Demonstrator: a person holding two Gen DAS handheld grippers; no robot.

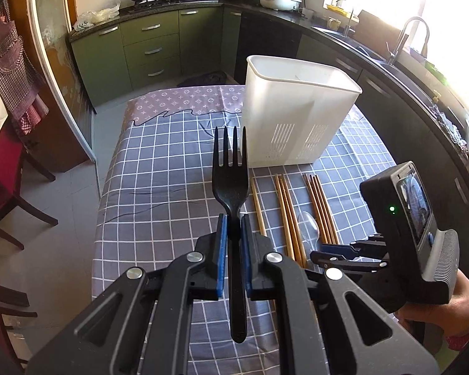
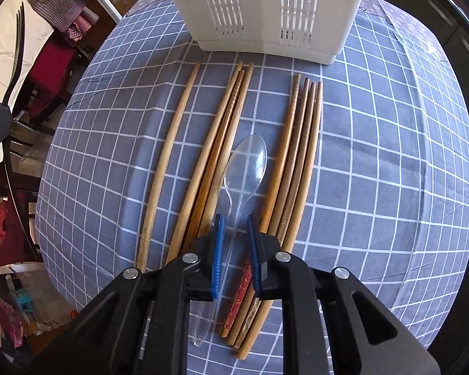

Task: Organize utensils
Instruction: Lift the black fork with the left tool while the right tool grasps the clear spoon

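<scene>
Black fingers (image 1: pixel 231 234) of the left gripper (image 1: pixel 233 234) are squeezed tight on the handle of a black fork (image 1: pixel 229 187). That gripper tilts down toward the tabletop (image 1: pixel 159 168), and the fork is held up off the checked cloth. The fork's long side runs straight away from the camera, with its prongs pointing at the white utensil holder (image 1: pixel 297 115) near the far edge. On the right side, a hand (image 1: pixel 447 309) holds the right gripper (image 2: pixel 236 228), which points almost straight down at the tabletop. Its blue-padded fingers (image 2: pixel 219 250) sit close on both sides of the thin handle of a clear plastic spoon (image 2: pixel 245 168), but there is a small gap, so they are not pinching it. The spoon lies flat on the cloth, its bowl pointing to the white holder and its handle end toward the near edge. Wooden chopsticks (image 2: pixel 222 143) lie on both sides of the spoon, long sides running the same way, tips toward the holder. One chopstick (image 2: pixel 168 162) lies alone, closer to the left edge.
</scene>
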